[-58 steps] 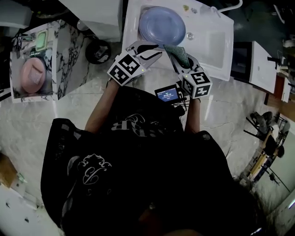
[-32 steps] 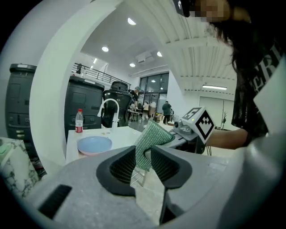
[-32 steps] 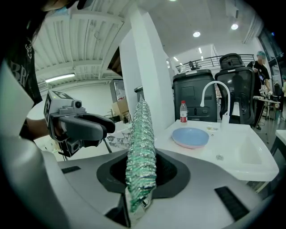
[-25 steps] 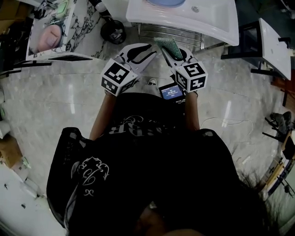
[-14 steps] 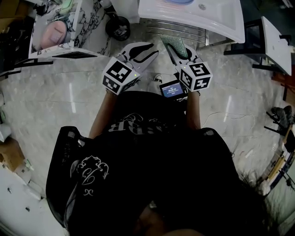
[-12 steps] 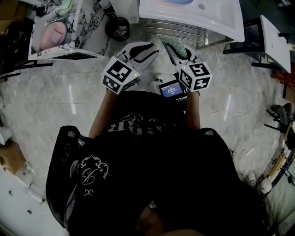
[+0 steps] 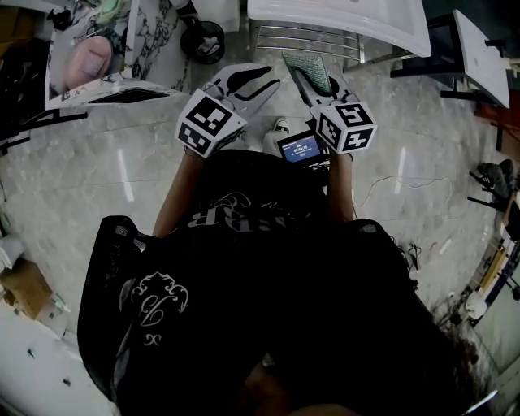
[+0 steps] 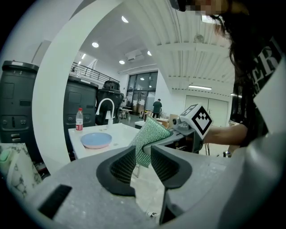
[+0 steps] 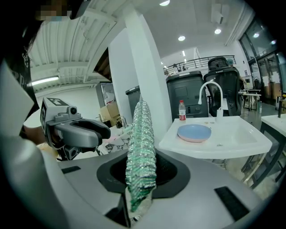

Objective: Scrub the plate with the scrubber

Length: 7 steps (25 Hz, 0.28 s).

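Note:
The light blue plate [image 8: 96,140] [image 9: 194,132] lies in the white sink [image 9: 232,134], some way ahead of both grippers; the head view cuts it off. My right gripper [image 7: 313,81] [image 9: 140,179] is shut on the green mesh scrubber [image 7: 305,70] [image 9: 140,143] [image 8: 149,138], which stands up from its jaws. My left gripper [image 7: 258,80] [image 8: 143,163] is open with nothing between its jaws, level with the right one and just to its left. Both are held over the floor, short of the sink's front edge [image 7: 341,18].
A metal rack [image 7: 309,39] sits under the sink. A bottle [image 8: 79,120] and a curved faucet [image 8: 103,109] stand at the sink's back. To the left are a marble counter [image 7: 150,41] with a pink item [image 7: 81,61] and a round black bin [image 7: 203,41].
The view has pulled back from the sink: it slid to the top edge and the plate left the head view. Both grippers kept their pose, the right still holding the scrubber.

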{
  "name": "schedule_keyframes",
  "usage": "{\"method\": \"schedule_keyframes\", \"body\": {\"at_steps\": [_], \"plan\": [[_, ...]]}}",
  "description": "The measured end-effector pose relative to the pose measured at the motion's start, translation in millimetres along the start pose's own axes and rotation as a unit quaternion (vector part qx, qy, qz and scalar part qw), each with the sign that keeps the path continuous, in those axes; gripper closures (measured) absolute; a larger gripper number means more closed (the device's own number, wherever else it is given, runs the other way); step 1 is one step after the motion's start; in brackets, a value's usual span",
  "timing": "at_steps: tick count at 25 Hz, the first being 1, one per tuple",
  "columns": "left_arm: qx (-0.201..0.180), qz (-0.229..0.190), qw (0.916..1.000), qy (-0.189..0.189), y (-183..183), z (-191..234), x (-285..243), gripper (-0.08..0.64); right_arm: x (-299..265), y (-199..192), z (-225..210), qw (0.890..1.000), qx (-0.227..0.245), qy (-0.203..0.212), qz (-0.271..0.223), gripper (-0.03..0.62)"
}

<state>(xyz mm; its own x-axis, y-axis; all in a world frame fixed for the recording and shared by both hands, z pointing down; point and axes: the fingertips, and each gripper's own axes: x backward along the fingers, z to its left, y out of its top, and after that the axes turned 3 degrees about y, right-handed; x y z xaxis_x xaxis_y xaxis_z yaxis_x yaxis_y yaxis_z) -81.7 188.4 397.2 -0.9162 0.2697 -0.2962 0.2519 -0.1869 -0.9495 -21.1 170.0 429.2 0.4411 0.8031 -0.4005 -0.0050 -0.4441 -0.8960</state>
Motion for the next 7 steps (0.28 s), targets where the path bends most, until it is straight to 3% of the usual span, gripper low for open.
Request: {"method": "schedule_keyframes", "body": {"at_steps": [7], "plan": [[0.001,0.003,1.0,-0.009,-6.3,2.8,1.5,0.442,0.2,-3.8,1.9,1.0,-0.003,-0.012,0.001,0.502]]}}
